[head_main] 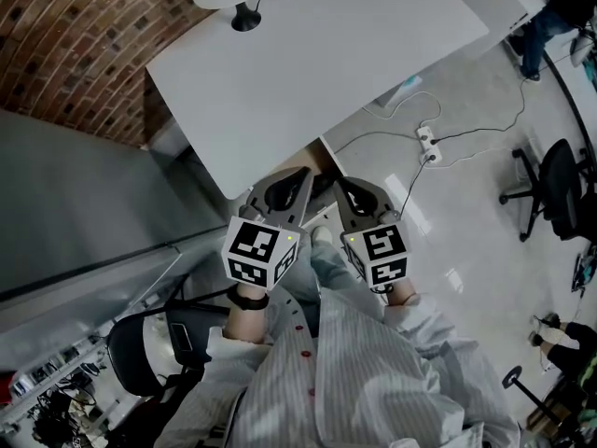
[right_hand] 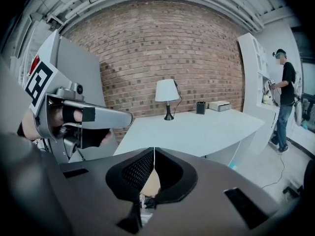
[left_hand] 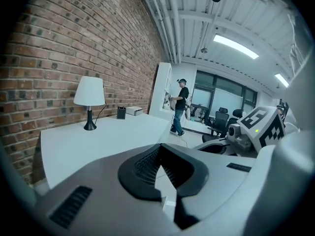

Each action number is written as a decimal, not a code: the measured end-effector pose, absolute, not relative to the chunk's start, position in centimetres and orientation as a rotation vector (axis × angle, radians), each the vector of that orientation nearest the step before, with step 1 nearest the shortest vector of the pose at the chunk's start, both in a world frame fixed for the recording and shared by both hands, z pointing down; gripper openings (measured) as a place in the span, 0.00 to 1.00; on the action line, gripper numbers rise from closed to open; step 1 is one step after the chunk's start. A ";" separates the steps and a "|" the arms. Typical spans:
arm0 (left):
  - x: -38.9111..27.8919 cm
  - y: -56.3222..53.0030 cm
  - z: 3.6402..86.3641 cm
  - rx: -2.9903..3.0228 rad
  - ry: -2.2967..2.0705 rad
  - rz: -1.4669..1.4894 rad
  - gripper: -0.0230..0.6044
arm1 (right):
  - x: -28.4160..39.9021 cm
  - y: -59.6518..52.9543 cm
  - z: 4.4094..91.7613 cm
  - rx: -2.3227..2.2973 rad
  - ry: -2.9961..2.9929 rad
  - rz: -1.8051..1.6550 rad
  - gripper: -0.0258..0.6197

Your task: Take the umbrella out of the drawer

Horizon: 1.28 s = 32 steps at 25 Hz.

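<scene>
- Pressing tip to tip, the jaws of the left gripper [left_hand: 160, 150] are closing on nothing.
- Its marker cube [head_main: 259, 250] is showing black-and-white square patterns, the one kind of print reading clearly.
- Just beside it, the right gripper [right_hand: 154, 151] is likewise holding its jaws together, empty.
- A tan surface [right_hand: 150, 182] is showing through the gap behind them; whether it is the drawer I cannot tell. No view is showing the umbrella.
- Both grippers are pointing towards the white desk [head_main: 308, 63].
- At its far end, a white-shaded lamp with a black base [right_hand: 166, 95], a small black box [right_hand: 200, 107] and a flat white box [right_hand: 219, 105] are standing before the red brick wall [right_hand: 147, 48].
- Beyond, a person in dark clothes [right_hand: 285, 102] is standing.
</scene>
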State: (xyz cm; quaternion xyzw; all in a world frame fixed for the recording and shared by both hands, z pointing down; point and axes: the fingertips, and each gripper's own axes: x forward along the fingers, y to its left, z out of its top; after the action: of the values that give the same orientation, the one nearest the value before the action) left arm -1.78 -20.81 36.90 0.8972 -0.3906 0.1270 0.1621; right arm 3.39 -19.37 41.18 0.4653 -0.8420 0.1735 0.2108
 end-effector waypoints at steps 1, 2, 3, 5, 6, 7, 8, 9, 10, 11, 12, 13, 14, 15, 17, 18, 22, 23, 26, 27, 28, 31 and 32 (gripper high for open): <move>-1.8 -21.0 37.2 2.556 -1.110 0.374 0.05 | 3.5 -19.6 41.3 1.300 -2.333 0.489 0.09; -1.8 -21.1 37.5 2.553 -1.103 0.385 0.05 | 3.6 -19.8 41.6 1.306 -2.325 0.496 0.09; -1.8 -21.2 37.8 2.551 -1.094 0.396 0.05 | 3.7 -19.9 41.9 1.310 -2.318 0.504 0.09; -2.0 -21.1 38.8 2.550 -1.071 0.420 0.05 | 3.4 -20.1 42.6 1.315 -2.303 0.521 0.09; -2.2 -21.0 39.5 2.552 -1.057 0.433 0.05 | 3.2 -20.1 43.1 1.319 -2.297 0.529 0.09; -2.4 -20.9 40.3 2.556 -1.042 0.446 0.05 | 2.9 -20.1 43.6 1.326 -2.290 0.535 0.09; -2.6 -20.7 41.0 2.559 -1.026 0.458 0.05 | 2.6 -20.0 44.1 1.334 -2.286 0.539 0.09; -2.8 -20.6 41.8 2.562 -1.012 0.468 0.05 | 2.4 -20.0 44.7 1.342 -2.282 0.544 0.09; -2.8 -20.5 42.5 2.563 -0.999 0.476 0.05 | 2.3 -20.0 45.2 1.346 -2.277 0.547 0.09; -2.8 -20.6 43.0 2.562 -0.989 0.485 0.05 | 2.2 -20.2 45.7 1.347 -2.271 0.552 0.09; -2.7 -20.8 43.6 2.559 -0.980 0.493 0.05 | 2.3 -20.4 46.1 1.345 -2.264 0.558 0.09; -2.6 -21.0 44.0 2.556 -0.970 0.501 0.05 | 2.3 -20.6 46.6 1.343 -2.257 0.566 0.09; -2.4 -21.2 44.6 2.554 -0.961 0.510 0.05 | 2.3 -20.8 47.0 1.344 -2.251 0.575 0.09; -2.3 -21.4 45.1 2.554 -0.953 0.519 0.05 | 2.4 -20.9 47.5 1.347 -2.244 0.583 0.09; -2.1 -21.7 46.6 2.556 -0.937 0.537 0.05 | 2.5 -21.3 48.7 1.362 -2.234 0.600 0.09; -2.0 -21.8 47.4 2.555 -0.931 0.544 0.05 | 2.6 -21.5 49.3 1.371 -2.231 0.610 0.09; -1.1 -22.1 51.3 2.542 -0.907 0.571 0.05 | 3.3 -22.1 52.1 1.407 -2.208 0.630 0.09; -0.8 -22.0 52.3 2.538 -0.893 0.585 0.05 | 3.5 -22.1 52.8 1.423 -2.200 0.639 0.09; -0.1 -21.5 55.5 2.517 -0.851 0.628 0.05 | 4.4 -22.1 54.9 1.459 -2.172 0.665 0.09; 0.2 -21.4 56.6 2.513 -0.836 0.641 0.05 | 4.7 -22.1 55.7 1.467 -2.162 0.675 0.09; 0.5 -21.2 57.6 2.510 -0.819 0.652 0.05 | 5.0 -22.2 56.5 1.473 -2.152 0.686 0.09; 1.5 -20.9 61.0 2.495 -0.773 0.686 0.05 | 5.9 -22.2 59.4 1.465 -2.125 0.716 0.09; 1.8 -20.8 62.1 2.491 -0.759 0.703 0.05 | 6.2 -22.1 60.5 1.458 -2.115 0.730 0.09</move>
State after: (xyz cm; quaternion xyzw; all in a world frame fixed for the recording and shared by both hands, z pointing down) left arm 1.78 -20.85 62.15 0.9008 -0.2744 0.2544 0.2204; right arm 6.20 -22.09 60.51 0.5310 -0.7700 0.2659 0.2333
